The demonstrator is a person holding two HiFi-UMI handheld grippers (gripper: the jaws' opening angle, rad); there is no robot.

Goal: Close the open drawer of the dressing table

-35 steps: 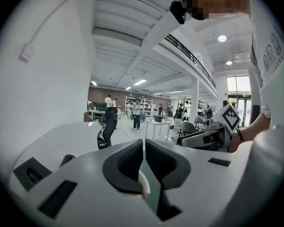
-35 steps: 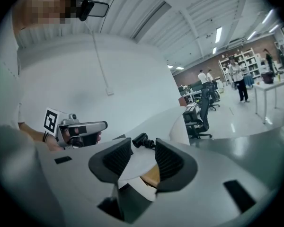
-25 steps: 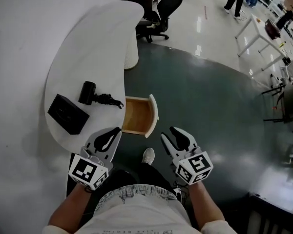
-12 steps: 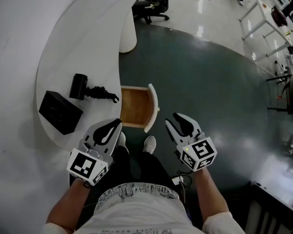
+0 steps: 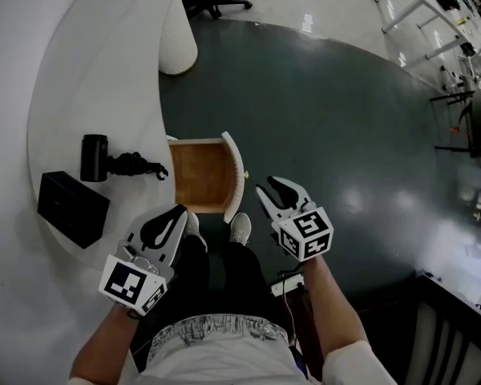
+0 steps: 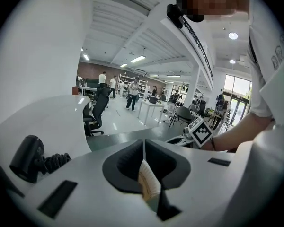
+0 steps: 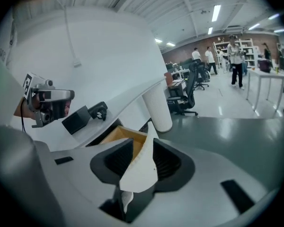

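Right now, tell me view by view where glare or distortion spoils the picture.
Head view: ceiling lights glare off the dark floor; the wide lens bows the white table; the open drawer stays evenly lit. Left gripper view: black round border, window washed out. Right gripper view: same border, pale sheen on the floor.

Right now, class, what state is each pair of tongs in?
Left tongs: closed, empty.
Right tongs: open, just been closing; drawer front ahead, not gripped.

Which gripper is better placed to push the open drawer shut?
Probably right. The right gripper sits just outside the drawer front, which shows between its jaws; they are apart, having just closed a little. The left gripper is beside the drawer, off the push line.
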